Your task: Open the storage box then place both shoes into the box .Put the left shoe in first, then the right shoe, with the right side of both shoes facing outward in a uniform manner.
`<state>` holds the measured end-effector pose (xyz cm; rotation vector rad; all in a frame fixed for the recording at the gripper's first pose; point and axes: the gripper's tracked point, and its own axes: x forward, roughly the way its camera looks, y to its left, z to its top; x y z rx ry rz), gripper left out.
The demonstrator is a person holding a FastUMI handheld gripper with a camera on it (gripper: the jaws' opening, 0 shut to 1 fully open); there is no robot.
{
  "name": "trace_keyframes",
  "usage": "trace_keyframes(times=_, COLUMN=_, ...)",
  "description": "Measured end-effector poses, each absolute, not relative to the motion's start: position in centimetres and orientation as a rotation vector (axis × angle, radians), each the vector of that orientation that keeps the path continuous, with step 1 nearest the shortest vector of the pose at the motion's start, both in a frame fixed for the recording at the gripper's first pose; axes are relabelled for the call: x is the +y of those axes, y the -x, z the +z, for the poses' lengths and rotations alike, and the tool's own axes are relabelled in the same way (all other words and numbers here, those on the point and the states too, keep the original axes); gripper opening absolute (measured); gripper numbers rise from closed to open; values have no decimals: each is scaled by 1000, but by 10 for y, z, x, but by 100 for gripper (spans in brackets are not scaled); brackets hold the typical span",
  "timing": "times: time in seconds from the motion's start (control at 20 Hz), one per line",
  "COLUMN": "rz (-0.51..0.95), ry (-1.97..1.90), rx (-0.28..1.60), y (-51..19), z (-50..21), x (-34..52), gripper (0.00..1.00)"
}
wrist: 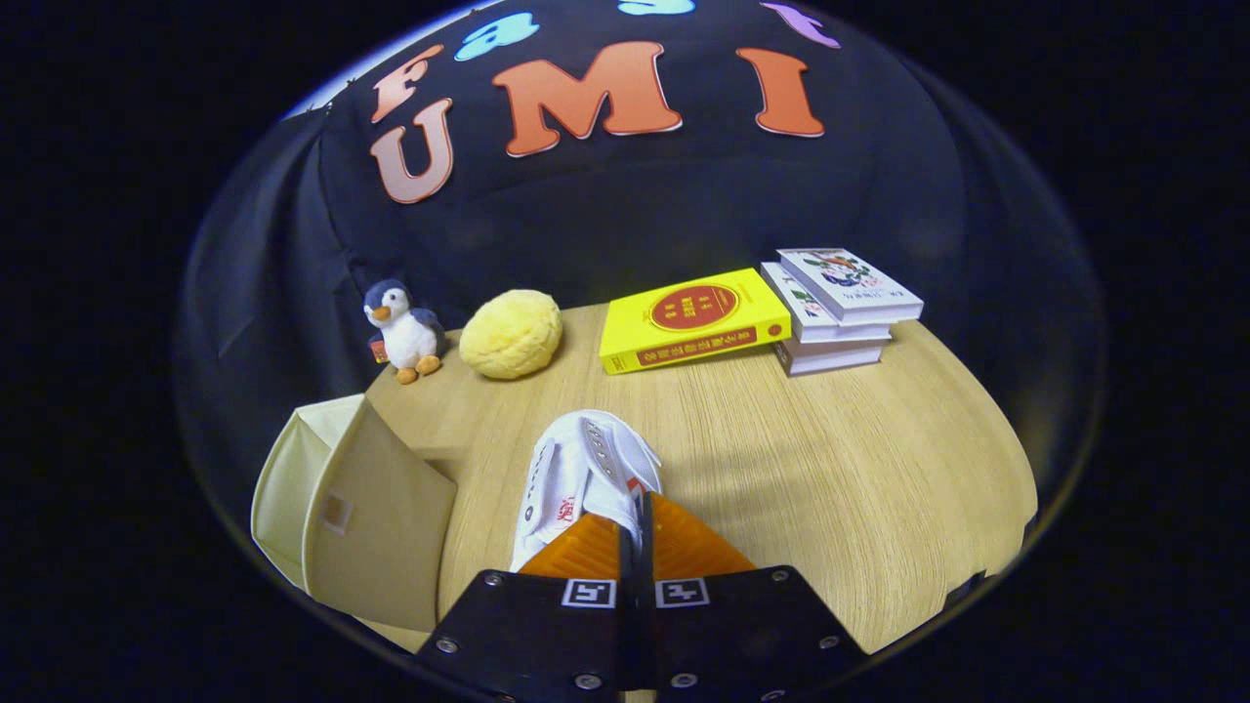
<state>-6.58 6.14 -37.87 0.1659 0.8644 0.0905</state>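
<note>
A white shoe (584, 469) with metal eyelets and small red print hangs right at the tips of my orange fingers (586, 549), toe pointing away from me. My gripper (636, 516) is shut on a thin part of the shoe's upper, with the fingers almost touching. To the left of the fingers stands the beige storage box (363, 508). One broad beige panel of it faces me and its inside is hidden.
On the wooden table (830, 469), along the back by the black cloth wall, sit a penguin plush (401, 332), a round yellow plush (511, 334), a yellow book (691, 320) and a stack of white books (840, 308). Bare wood lies to the right of the fingers.
</note>
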Motion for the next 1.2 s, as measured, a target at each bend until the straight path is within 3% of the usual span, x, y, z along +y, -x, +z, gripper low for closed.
trace_keyframes(times=0.6, rz=315, ry=-253, rx=700, y=48, z=-226, x=222, gripper=0)
trace_keyframes(times=0.9, rz=320, ry=-271, rx=822, y=81, z=-253, x=293, gripper=0)
trace_keyframes(times=1.2, rz=225, ry=-266, rx=956, y=111, z=-293, x=320, gripper=1)
